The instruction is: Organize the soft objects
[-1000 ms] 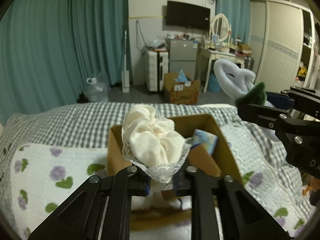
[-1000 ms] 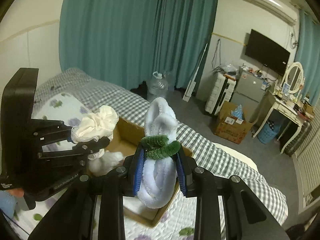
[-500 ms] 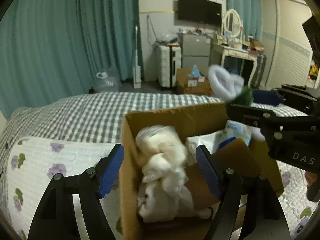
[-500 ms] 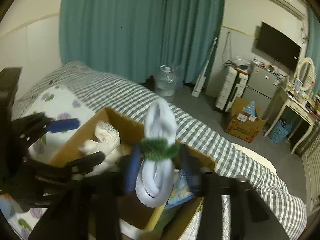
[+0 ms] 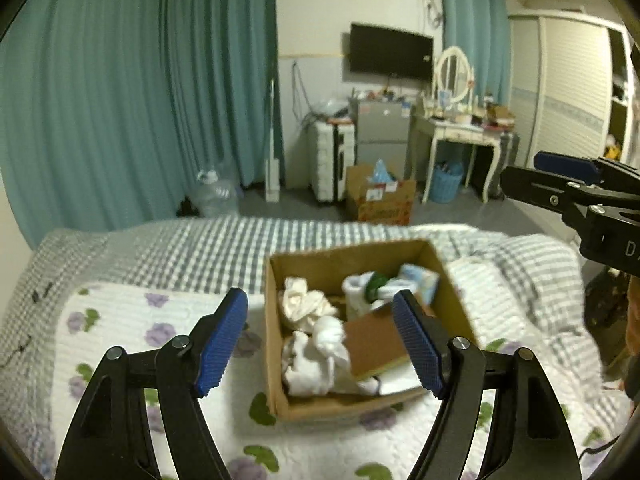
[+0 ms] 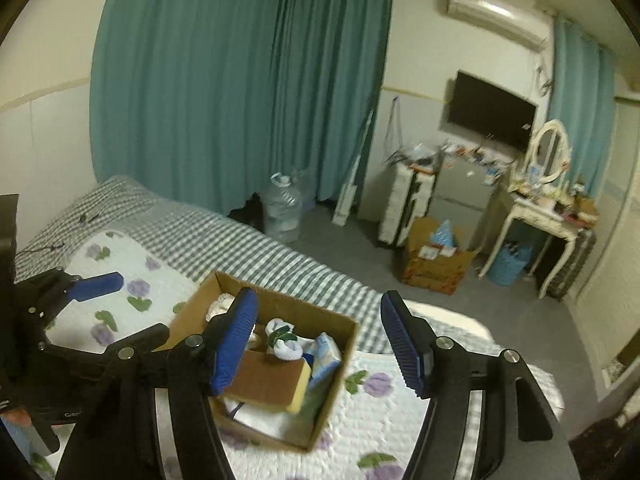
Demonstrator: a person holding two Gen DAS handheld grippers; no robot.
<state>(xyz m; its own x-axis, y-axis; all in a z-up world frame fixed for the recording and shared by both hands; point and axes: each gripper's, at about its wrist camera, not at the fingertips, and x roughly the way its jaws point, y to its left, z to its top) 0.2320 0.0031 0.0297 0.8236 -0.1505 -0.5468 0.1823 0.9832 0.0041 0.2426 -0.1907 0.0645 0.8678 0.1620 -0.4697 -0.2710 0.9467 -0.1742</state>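
while both ribbed-padded tools (image 5: 320, 338) (image 6: 318, 338) gaping, empty: crumpled cream cloth (image 5: 302, 304), fuzzy white sock (image 6: 286, 350) inside corrugated cardboard box (image 5: 460, 300)

You are looking at a bed (image 5: 168, 248) with a grey-and-white checked cover on its far part; nearer lies a white quilt (image 5: 120, 344) printed with purple flowers and green leaves; on that quilt, right of centre, sits an open cardboard box (image 5: 276, 344); at the far right the checked cover (image 5: 532, 264) bunches into folds.
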